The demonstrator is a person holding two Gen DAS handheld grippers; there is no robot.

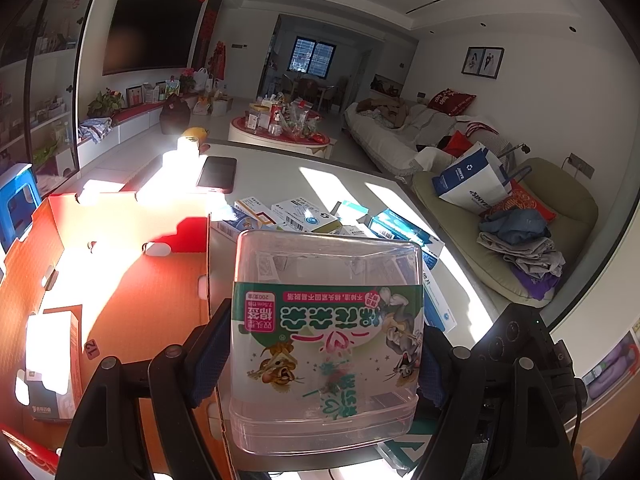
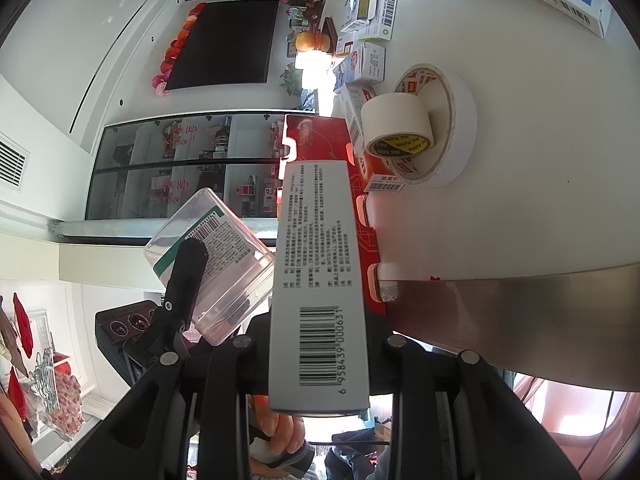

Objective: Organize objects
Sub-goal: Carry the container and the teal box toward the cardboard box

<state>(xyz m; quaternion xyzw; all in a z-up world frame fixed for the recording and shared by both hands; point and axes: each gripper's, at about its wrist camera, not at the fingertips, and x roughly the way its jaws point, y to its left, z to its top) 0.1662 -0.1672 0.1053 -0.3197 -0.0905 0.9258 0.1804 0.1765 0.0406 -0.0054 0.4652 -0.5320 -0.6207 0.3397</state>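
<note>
My left gripper (image 1: 326,344) is shut on a clear plastic cotton-swab box (image 1: 326,340) with a green cartoon label, held above the edge of an open orange-red carton (image 1: 120,276). The same box shows in the right wrist view (image 2: 216,264), with the left gripper's finger (image 2: 186,272) across it. My right gripper (image 2: 320,360) is shut on a long white box with a barcode (image 2: 320,288), and this view is rolled sideways. Several medicine boxes (image 1: 304,214) lie on the white table (image 1: 280,176).
A white box (image 1: 52,364) lies inside the carton. A black phone (image 1: 217,174) lies on the table. Two tape rolls (image 2: 424,124) sit on the table near more medicine boxes (image 2: 368,4). A sofa (image 1: 392,132) and a cushioned chair (image 1: 520,216) stand beyond the table.
</note>
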